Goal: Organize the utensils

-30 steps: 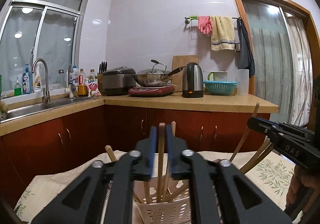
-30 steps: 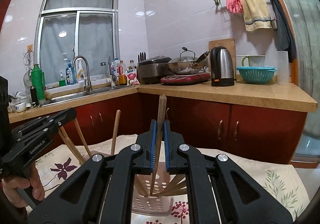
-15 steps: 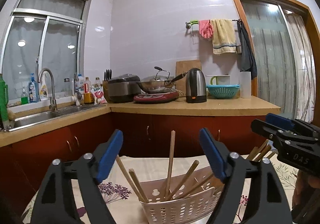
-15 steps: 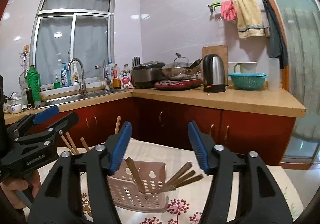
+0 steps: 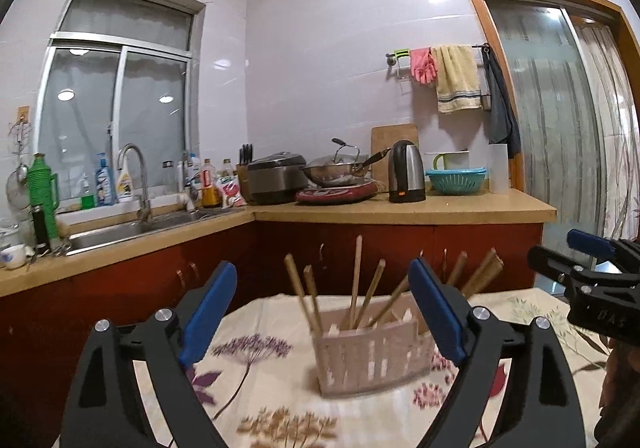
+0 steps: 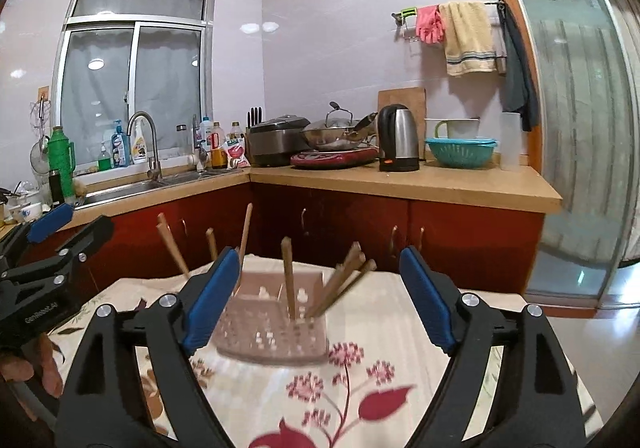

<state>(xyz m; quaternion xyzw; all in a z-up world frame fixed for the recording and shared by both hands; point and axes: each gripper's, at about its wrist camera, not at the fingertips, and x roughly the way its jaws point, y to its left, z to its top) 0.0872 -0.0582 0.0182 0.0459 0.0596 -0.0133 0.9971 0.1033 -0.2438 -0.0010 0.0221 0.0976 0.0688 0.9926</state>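
A pale perforated plastic holder [image 5: 372, 358] [image 6: 272, 328] stands on a flowered tablecloth. Several wooden chopsticks [image 5: 354, 284] [image 6: 289, 280] lean in it at different angles. My left gripper [image 5: 322, 312] is wide, its jaws still opening, with nothing between its blue pads; the holder sits some way beyond it. My right gripper [image 6: 314, 296] is likewise wide and still opening, holding nothing, back from the holder. Each gripper shows at the edge of the other's view: the right gripper [image 5: 592, 284] at the right, the left gripper [image 6: 48, 248] at the left with a hand under it.
The tablecloth [image 6: 360, 388] covers a small table in front of red kitchen cabinets [image 5: 360, 248]. On the counter behind stand a kettle [image 5: 406, 172], a wok, a rice cooker and a teal colander [image 6: 460, 152]. A sink with a tap [image 5: 134, 184] is at the left, a glass door at the right.
Both grippers let go of the chopsticks they were shut on, opened wide and drew back from the holder. The released chopsticks now lean in the holder.
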